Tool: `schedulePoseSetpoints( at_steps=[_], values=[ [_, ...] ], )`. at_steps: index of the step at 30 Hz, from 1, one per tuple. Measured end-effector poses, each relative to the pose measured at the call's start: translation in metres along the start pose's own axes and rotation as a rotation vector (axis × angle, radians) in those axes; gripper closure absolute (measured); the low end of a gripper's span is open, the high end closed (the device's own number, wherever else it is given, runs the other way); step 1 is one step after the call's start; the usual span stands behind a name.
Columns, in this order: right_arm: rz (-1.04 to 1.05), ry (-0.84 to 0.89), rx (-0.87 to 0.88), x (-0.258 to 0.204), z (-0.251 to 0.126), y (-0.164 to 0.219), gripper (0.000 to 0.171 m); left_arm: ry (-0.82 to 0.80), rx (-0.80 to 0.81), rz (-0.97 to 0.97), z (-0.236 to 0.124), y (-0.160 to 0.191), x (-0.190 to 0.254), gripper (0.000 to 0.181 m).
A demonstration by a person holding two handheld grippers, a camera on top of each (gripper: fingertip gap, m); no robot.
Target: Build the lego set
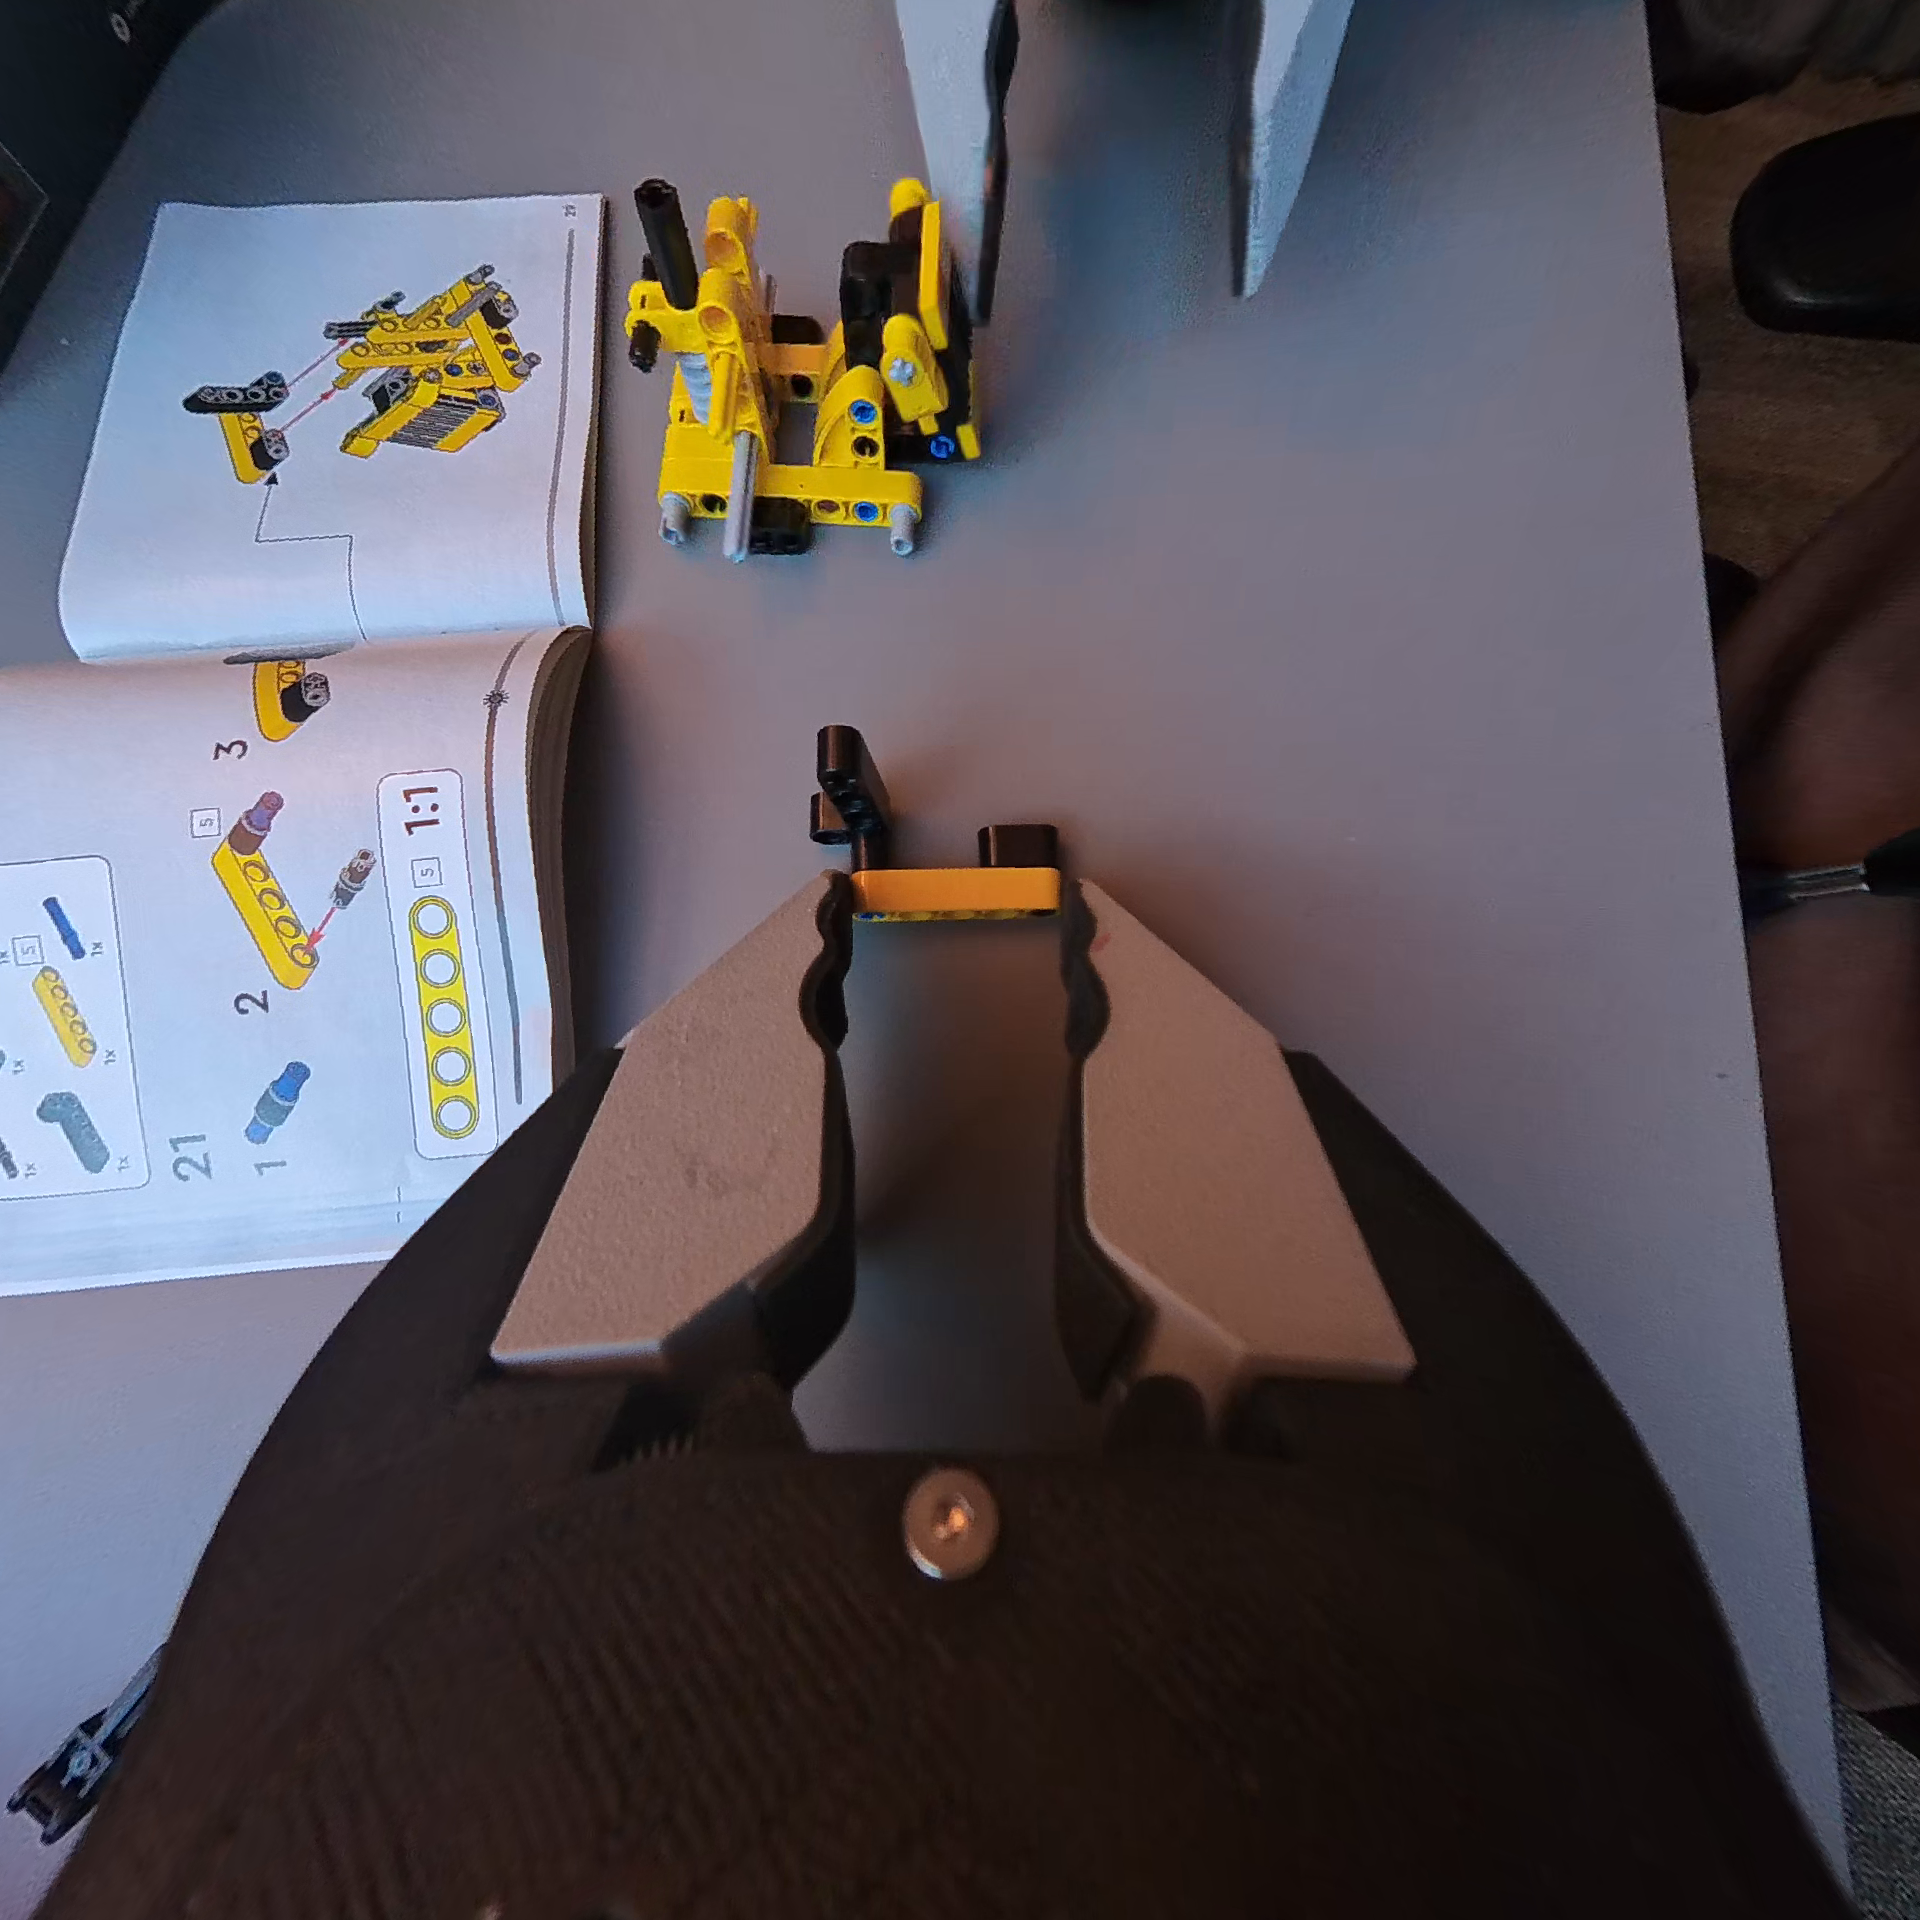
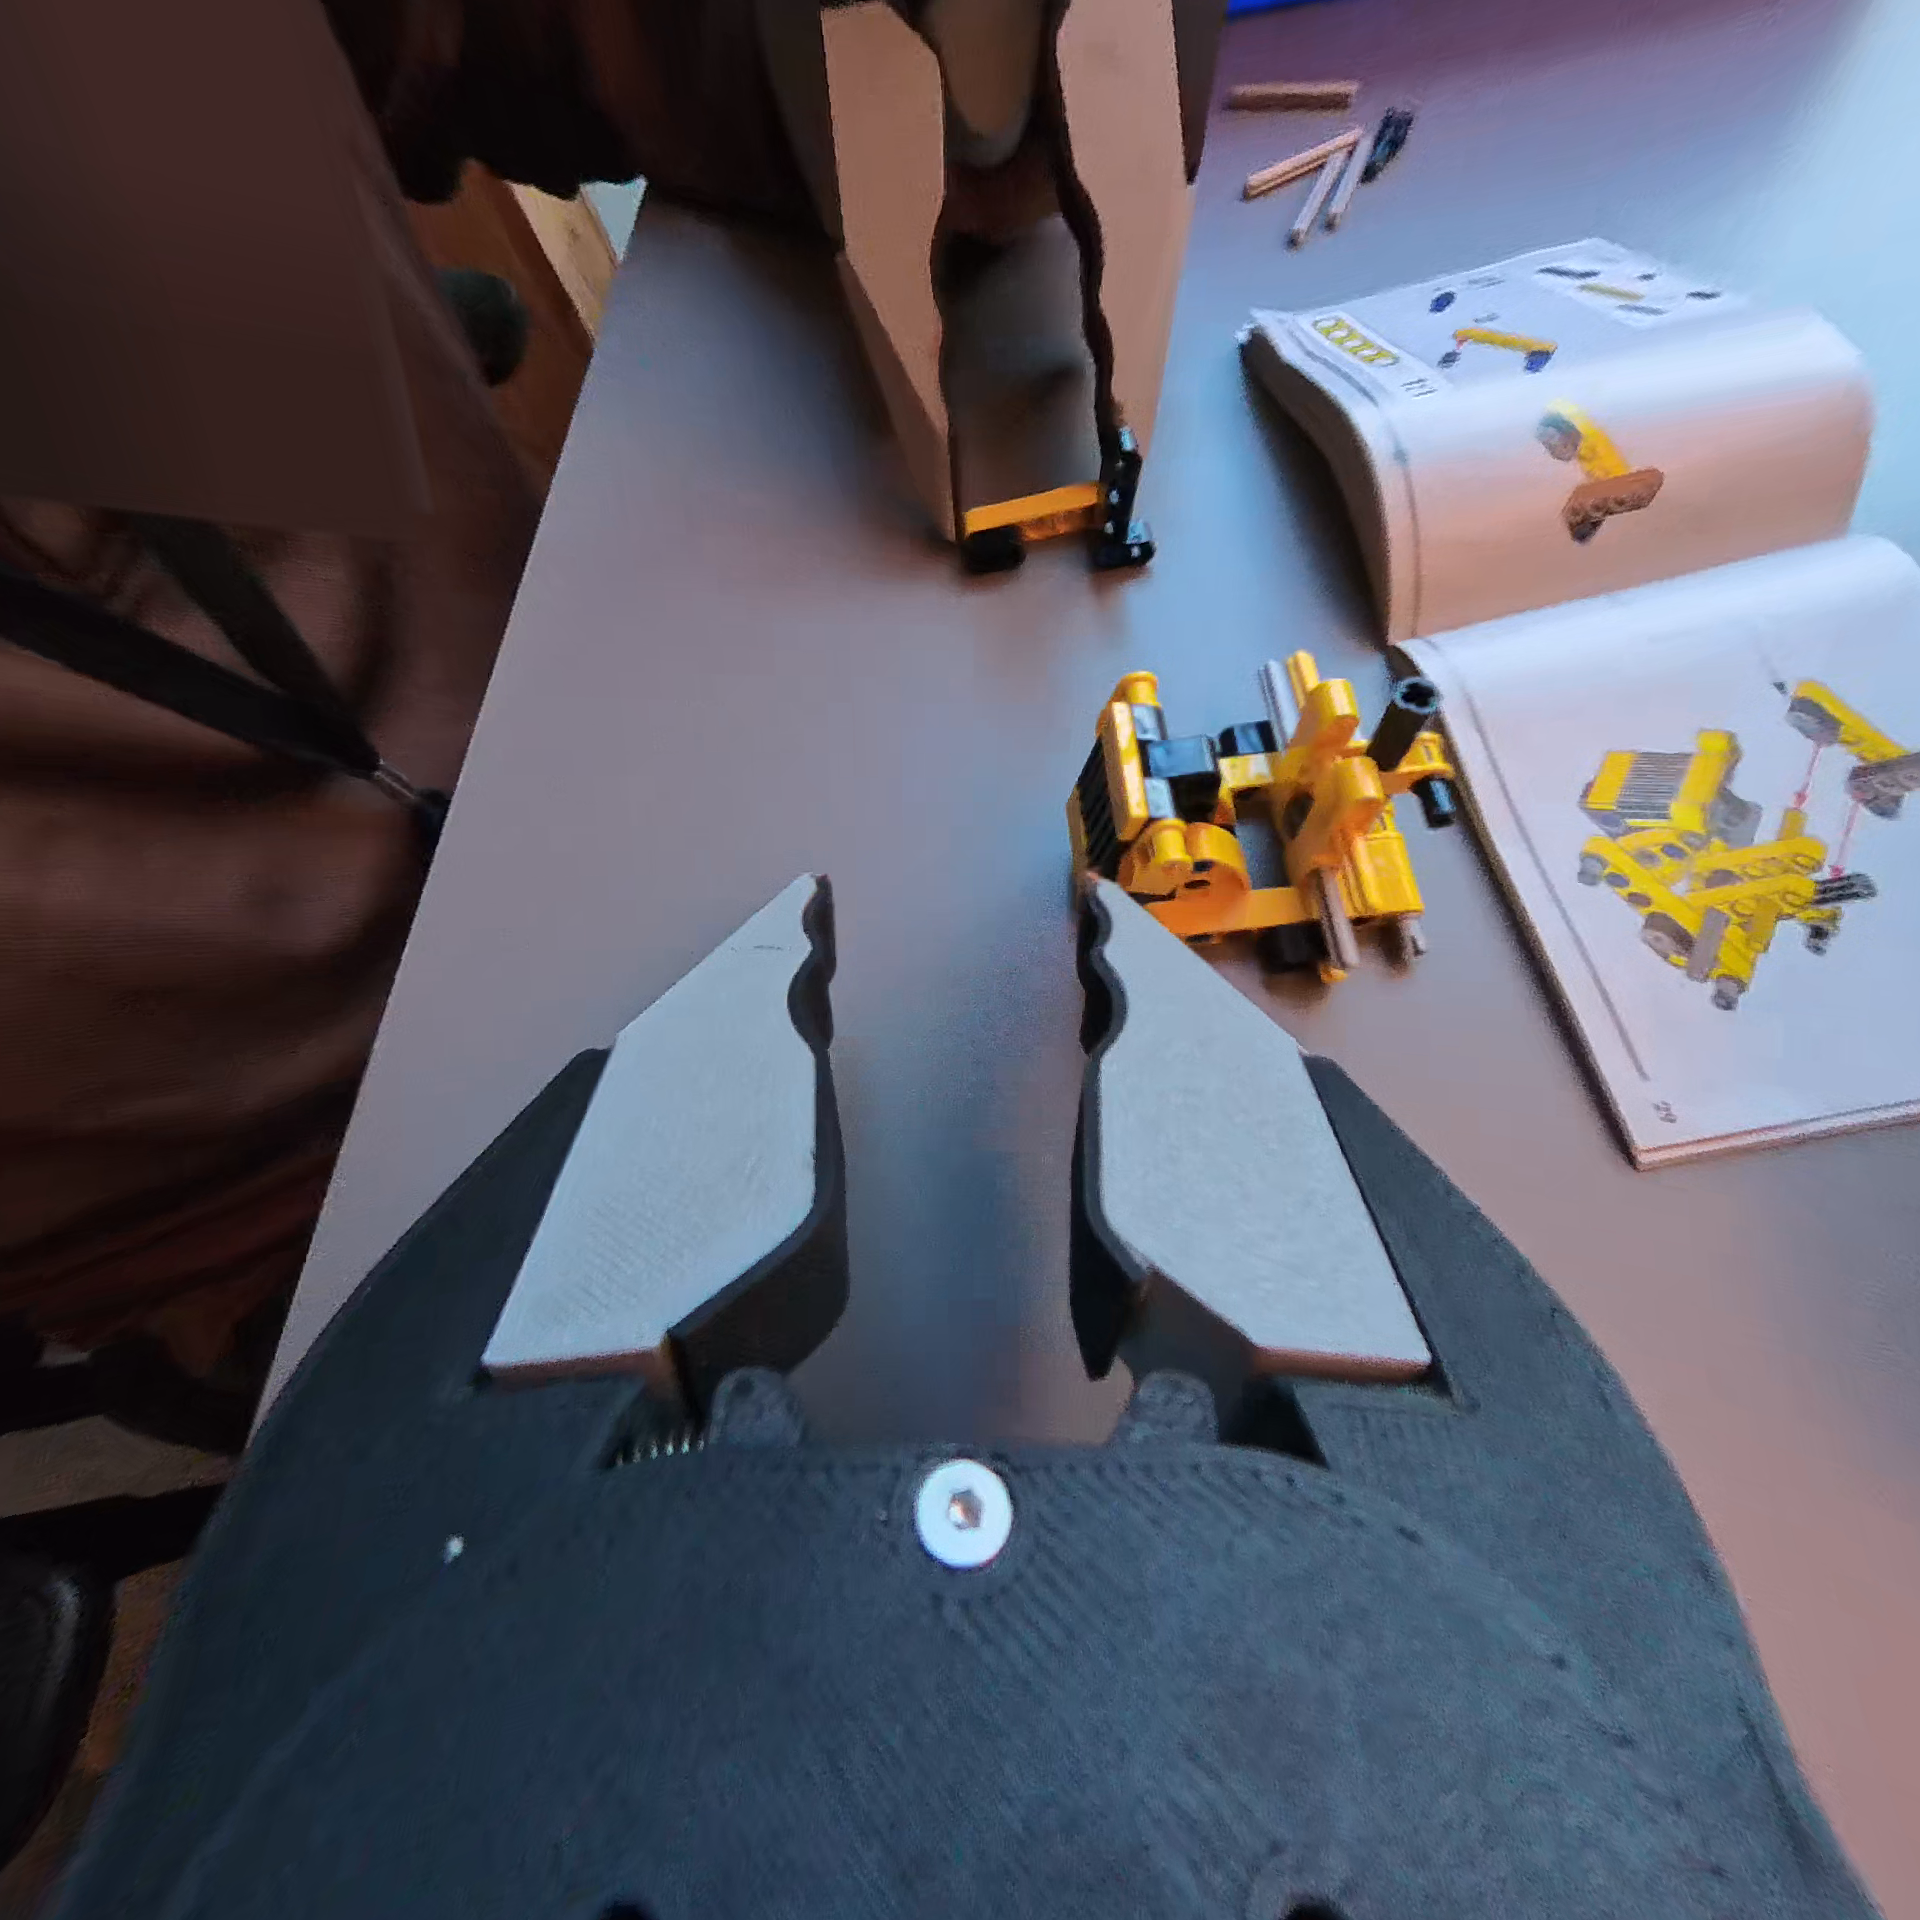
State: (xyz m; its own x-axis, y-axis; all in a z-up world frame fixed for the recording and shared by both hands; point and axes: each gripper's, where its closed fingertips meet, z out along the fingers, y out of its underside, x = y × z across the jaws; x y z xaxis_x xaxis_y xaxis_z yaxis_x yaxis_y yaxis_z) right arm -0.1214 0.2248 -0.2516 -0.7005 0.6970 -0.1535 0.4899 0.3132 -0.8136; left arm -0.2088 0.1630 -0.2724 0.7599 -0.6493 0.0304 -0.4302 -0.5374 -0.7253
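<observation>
The left gripper (image 1: 956, 899) fills the near part of its view: a black, ridged printed body with a bright centre screw, carrying two flat grey fingers (image 1: 696, 1174) lined inside with wavy black pads. Their tips clamp the ends of a short yellow beam (image 1: 956, 891), smooth plastic with a row of holes along its edge, held crosswise just above the matte grey desk (image 1: 1299, 644). A black angled connector (image 1: 850, 795) stands at one end of the beam and a stubby black pin block (image 1: 1020, 842) at the other. To the left an instruction booklet (image 1: 312, 831) lies open, its glossy pages arching from the spine. Farther on, the half-built yellow and black model (image 1: 805, 384) rests on the desk just beside the booklet, a boxy frame bristling with grey axles, blue pins and a black tube. In the other view the right gripper (image 2: 956, 925), of the same build, hovers over bare desk with its fingers (image 2: 1205, 1122) spread apart and gripping nothing; the right tip lies just in front of the model (image 2: 1247, 821). Beyond, near the desk edge, the beam (image 2: 1023, 514) shows pinched between the left fingers.
</observation>
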Motion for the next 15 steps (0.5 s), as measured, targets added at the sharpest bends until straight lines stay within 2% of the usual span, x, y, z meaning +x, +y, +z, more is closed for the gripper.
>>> schedulePoseSetpoints(
  at_steps=[6,15],
  values=[
    [0.052,0.089,0.056,0.021,-0.014,-0.005,0.125,-0.001,0.0,0.001,0.0,0.0,0.0,0.143],
    [0.046,0.232,0.008,0.044,-0.011,0.003,0.121,-0.002,0.0,0.002,0.0,0.0,0.0,0.143]
  ],
)
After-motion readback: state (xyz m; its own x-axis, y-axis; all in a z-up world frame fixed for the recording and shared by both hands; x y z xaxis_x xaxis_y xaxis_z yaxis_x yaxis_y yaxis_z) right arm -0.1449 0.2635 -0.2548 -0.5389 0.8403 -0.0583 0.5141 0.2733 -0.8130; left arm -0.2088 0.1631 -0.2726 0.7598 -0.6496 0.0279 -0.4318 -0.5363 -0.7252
